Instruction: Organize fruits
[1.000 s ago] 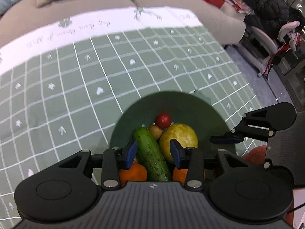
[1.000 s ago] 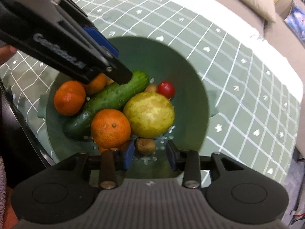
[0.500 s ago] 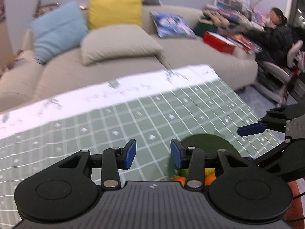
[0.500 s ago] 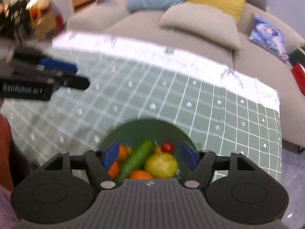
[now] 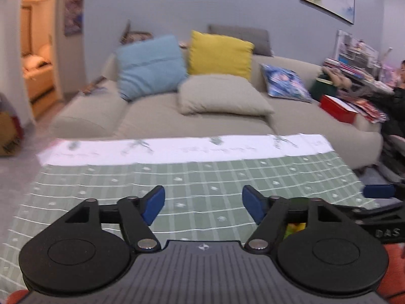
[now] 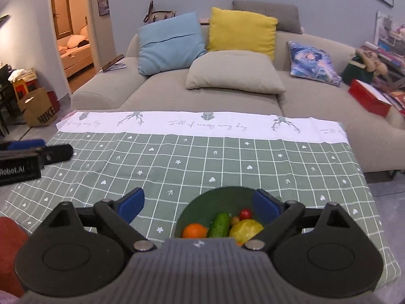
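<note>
While both pairs of jaws stand wide apart with nothing between them, having just been opening, the fruit sits gathered in one dark green round bowl (image 6: 202, 202) on the surface, which is covered by a green cloth with a white grid and a white band along its far edge (image 6: 202, 157). In the right wrist view the right gripper (image 6: 198, 204) points over the near part of that cloth, its two blue-padded fingers (image 6: 131, 204) released, and the bowl lies just ahead of it, partly hidden by the gripper's grey body. Inside the bowl can be counted one orange tangerine (image 6: 194, 230), one dark green cucumber (image 6: 219, 225) lying lengthwise beside it, one large yellow-green round fruit (image 6: 246, 229), one small red tomato (image 6: 245, 213) and one small tan fruit (image 6: 235, 220) between the cucumber and the tomato; anything more is covered by the gripper.

The left gripper (image 5: 203, 204), seen from its own camera, is likewise released over bare cloth, and only a sliver of yellow-green shows past its right finger. It also appears at the left edge of the right wrist view as a black arm with a blue pad.

Behind the surface stands one beige sofa (image 6: 227, 96) carrying five cushions: one light blue (image 6: 170, 41), one yellow (image 6: 241, 31), one grey (image 6: 265, 15), one beige (image 6: 233, 73) and one blue patterned (image 6: 312, 63).
</note>
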`<action>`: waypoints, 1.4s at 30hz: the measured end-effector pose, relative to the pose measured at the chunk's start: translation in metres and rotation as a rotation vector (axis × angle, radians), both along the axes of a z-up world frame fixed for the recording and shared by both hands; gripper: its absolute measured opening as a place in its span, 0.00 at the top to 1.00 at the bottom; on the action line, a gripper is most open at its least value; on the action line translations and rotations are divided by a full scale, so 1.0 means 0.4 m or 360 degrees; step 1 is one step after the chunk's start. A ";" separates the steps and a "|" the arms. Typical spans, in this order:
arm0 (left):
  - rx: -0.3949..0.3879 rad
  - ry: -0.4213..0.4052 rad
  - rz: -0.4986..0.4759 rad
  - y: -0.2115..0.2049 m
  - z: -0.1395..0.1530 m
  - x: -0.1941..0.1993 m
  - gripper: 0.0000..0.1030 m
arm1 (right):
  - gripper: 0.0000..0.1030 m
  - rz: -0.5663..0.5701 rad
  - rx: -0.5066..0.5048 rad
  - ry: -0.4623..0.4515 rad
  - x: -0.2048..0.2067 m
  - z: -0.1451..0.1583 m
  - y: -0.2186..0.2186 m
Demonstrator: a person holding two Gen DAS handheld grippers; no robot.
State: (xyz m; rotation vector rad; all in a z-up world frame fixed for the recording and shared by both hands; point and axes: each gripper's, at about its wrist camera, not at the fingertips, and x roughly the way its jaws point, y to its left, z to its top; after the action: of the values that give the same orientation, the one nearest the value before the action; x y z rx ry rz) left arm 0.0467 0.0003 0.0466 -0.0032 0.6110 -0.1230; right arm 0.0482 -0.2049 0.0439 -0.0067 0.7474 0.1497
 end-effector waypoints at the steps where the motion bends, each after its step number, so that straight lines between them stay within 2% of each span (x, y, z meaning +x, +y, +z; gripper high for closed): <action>1: 0.0030 -0.0015 0.0008 0.001 0.000 -0.012 0.17 | 0.09 -0.0014 0.0000 -0.0004 -0.013 -0.003 0.005; 4: 0.0103 -0.0007 0.0027 0.004 -0.006 -0.046 0.12 | 0.07 -0.0014 0.0014 0.0001 -0.045 -0.014 0.021; 8: 0.0136 -0.0006 0.0062 0.014 -0.031 -0.076 0.12 | 0.05 0.0000 -0.0036 -0.0028 -0.069 -0.025 0.054; 12: 0.0158 0.0103 0.0075 0.010 -0.072 -0.078 0.12 | 0.05 0.0030 -0.0110 -0.0073 -0.101 -0.041 0.093; 17: 0.0159 0.0217 0.0070 0.013 -0.109 -0.092 0.12 | 0.05 0.0100 -0.0175 0.0029 -0.118 -0.089 0.125; 23: 0.0160 0.0288 0.0104 0.022 -0.136 -0.096 0.12 | 0.05 0.0039 -0.0088 0.0136 -0.100 -0.125 0.096; 27: 0.0188 0.0327 0.0107 0.019 -0.149 -0.097 0.12 | 0.05 0.0004 -0.0090 0.0186 -0.092 -0.143 0.090; 34: 0.0238 0.0362 0.0081 0.006 -0.154 -0.098 0.12 | 0.05 0.0012 -0.0087 0.0186 -0.094 -0.142 0.091; 42: 0.0236 0.0371 0.0080 0.009 -0.154 -0.096 0.12 | 0.05 0.0016 -0.0088 0.0187 -0.093 -0.140 0.092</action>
State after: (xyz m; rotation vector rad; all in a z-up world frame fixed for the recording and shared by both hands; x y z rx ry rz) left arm 0.0082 0.0037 -0.0152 0.1119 0.8512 -0.0281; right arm 0.0111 -0.1683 -0.0120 -0.0548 0.8689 0.1400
